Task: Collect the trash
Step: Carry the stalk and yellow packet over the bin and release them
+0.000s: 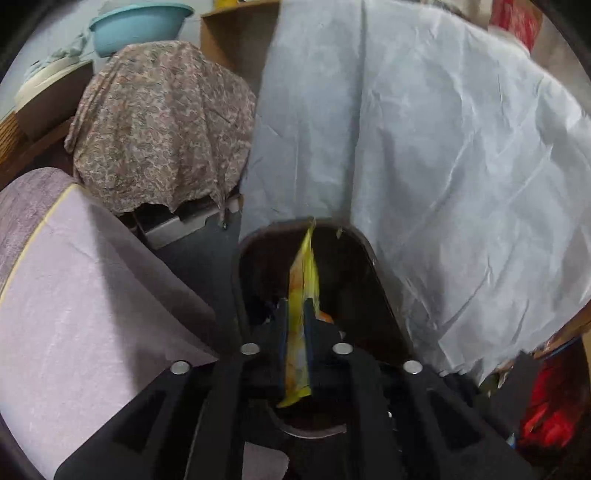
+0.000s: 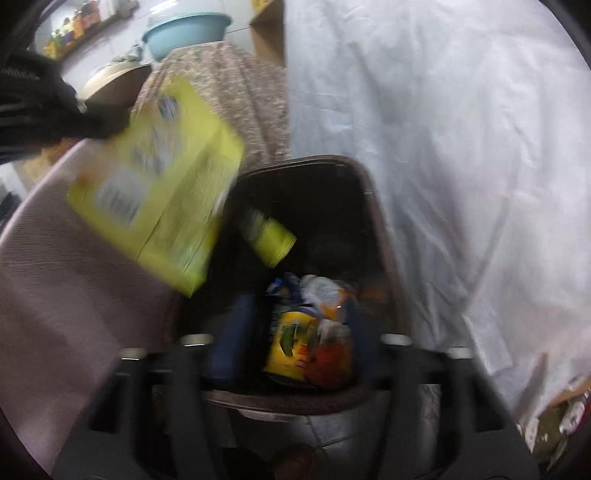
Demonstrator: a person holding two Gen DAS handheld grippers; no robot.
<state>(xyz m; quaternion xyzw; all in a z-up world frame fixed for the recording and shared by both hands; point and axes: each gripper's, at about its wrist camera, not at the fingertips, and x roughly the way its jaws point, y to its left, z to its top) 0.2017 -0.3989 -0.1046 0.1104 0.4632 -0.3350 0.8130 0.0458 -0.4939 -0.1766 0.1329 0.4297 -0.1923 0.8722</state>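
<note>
Left wrist view: your left gripper (image 1: 300, 310) is clenched on a flat yellow wrapper (image 1: 303, 280), pinched edge-on between the jaws, so only its thin side shows. The wrapper runs from below the fingers up toward 12 o'clock, directly over the dark mouth of the trash bin (image 1: 364, 243). In my judgement you hold it there so that it falls inside once released. A pale blue-white sheet (image 1: 443, 147) hangs from 12 to 4 o'clock and touches the bin's far rim. A lilac cushion (image 1: 74, 295) lies at 8 o'clock, a floral cloth (image 1: 159, 125) at 10 o'clock, and a teal basin (image 1: 140, 26) at 11 o'clock.

Right wrist view: the frame is motion-blurred. Your right gripper (image 2: 291, 332) stands with its jaws wide apart and holds nothing; the gap between them frames the bin interior. At 10 o'clock the left gripper enters as a dark shape gripping the same wrapper, seen here broadside: bright yellow-green, creased, with a white label patch and a blurred blue mark. Its lower corner overhangs the bin's rim at 9 o'clock.

Inside the bin lie a yellow-green cup (image 2: 269, 240) on its side, a dark blue bottle (image 2: 231, 343), a yellow packet (image 2: 291, 343) and crumpled orange and white wrappers (image 2: 328, 332).

Judgement: the wrapper is not yet dropped; the release is the step in hand.
</note>
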